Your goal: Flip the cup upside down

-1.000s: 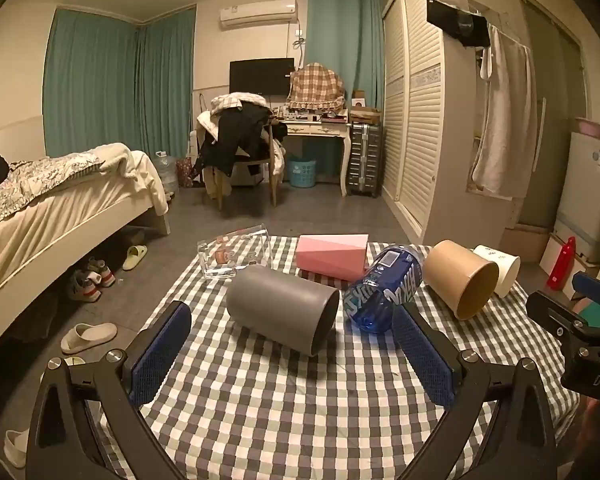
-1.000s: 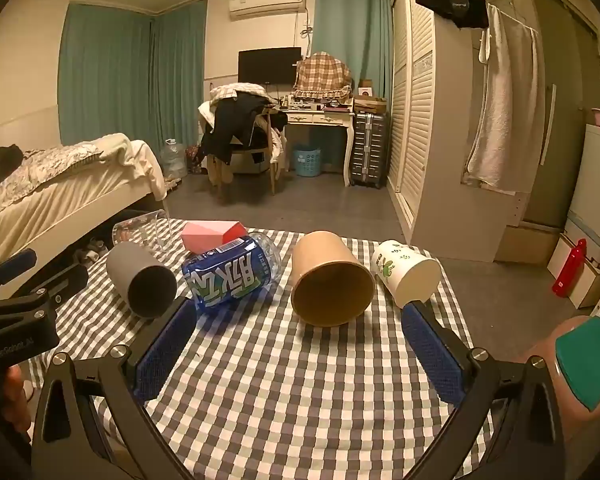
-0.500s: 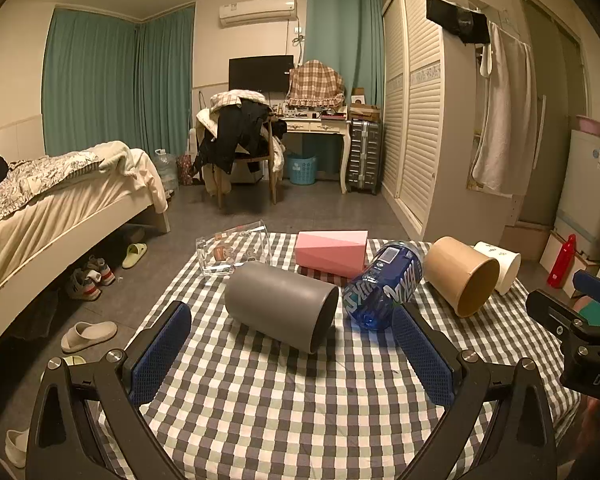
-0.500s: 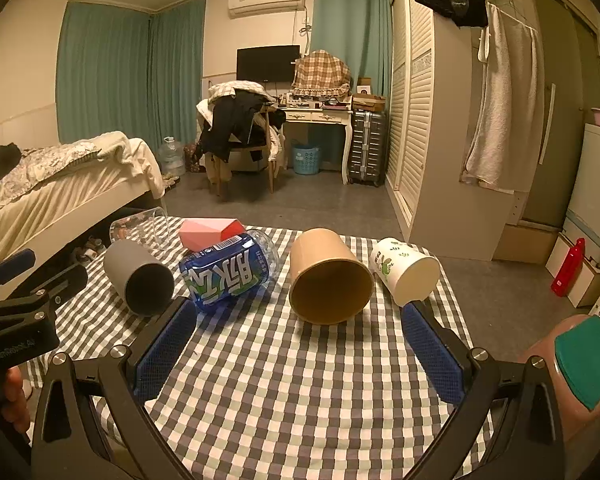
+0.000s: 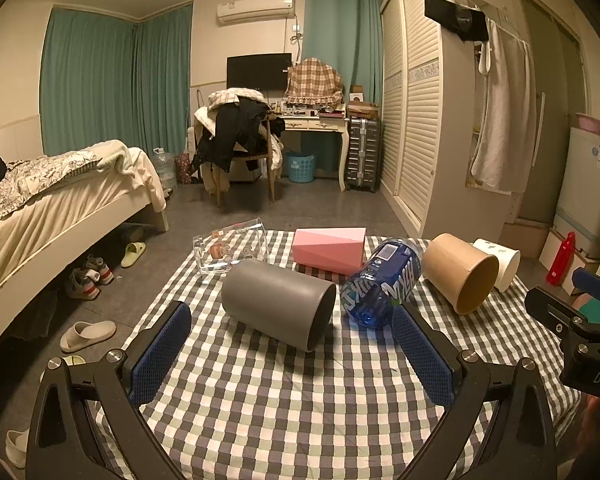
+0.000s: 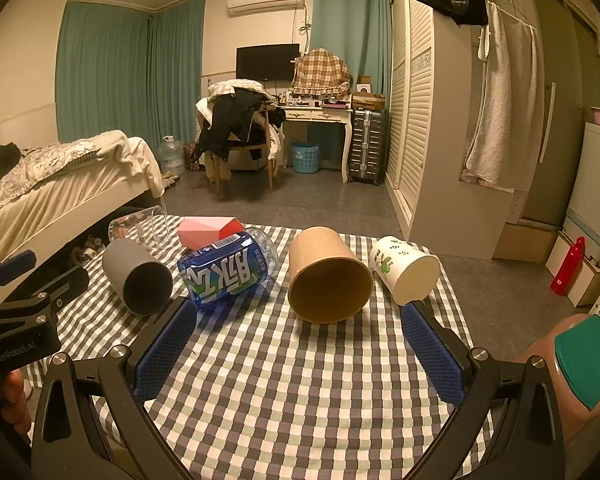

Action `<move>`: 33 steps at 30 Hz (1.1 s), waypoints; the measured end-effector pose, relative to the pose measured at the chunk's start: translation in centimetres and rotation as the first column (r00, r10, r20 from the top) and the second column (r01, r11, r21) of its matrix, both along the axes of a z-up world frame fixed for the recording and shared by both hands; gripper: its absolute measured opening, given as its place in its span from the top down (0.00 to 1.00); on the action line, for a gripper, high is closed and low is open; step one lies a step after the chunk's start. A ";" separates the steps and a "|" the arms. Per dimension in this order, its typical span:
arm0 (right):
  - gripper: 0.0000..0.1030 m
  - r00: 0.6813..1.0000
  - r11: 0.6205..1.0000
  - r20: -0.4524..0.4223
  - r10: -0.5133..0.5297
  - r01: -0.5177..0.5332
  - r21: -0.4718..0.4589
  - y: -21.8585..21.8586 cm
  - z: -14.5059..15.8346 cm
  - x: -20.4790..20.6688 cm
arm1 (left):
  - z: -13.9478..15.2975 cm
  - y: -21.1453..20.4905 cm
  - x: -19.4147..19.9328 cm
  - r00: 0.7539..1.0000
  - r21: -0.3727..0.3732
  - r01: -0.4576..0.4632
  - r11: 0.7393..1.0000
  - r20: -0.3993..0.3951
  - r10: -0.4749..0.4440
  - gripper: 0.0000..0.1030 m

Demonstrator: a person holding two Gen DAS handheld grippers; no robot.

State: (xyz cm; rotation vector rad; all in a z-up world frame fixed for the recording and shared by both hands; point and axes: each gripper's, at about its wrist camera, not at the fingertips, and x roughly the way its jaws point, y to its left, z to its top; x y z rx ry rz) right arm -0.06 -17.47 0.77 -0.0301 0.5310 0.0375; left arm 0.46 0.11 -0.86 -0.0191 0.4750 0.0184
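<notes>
Both grippers spread wide over cups lying on their sides on the checked table.

The left gripper [image 5: 290, 344] holds nothing, its blue pads apart just near of the grey cup [image 5: 278, 304], a matte cylinder on its side, dark mouth facing near-right. The right gripper [image 6: 300, 344], equally wide and empty, sits near of the brown paper cup [image 6: 328, 274], mouth toward the camera. Between them lies a blue bottle [image 6: 230, 272]; a white printed cup [image 6: 404, 274] lies at far right, on the table [image 6: 300, 380].
</notes>
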 end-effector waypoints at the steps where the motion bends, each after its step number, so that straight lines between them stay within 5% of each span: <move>1: 0.00 1.000 1.000 0.000 0.000 0.000 0.000 0.0 0.0 0.0 | 0.0 0.0 0.0 1.000 0.000 0.000 1.000 0.000 0.000 0.00; 33: 0.00 1.000 1.000 -0.012 0.003 -0.002 0.003 -0.5 -1.2 0.4 | -0.1 -0.2 0.2 1.000 0.002 0.000 1.000 -0.007 0.000 0.00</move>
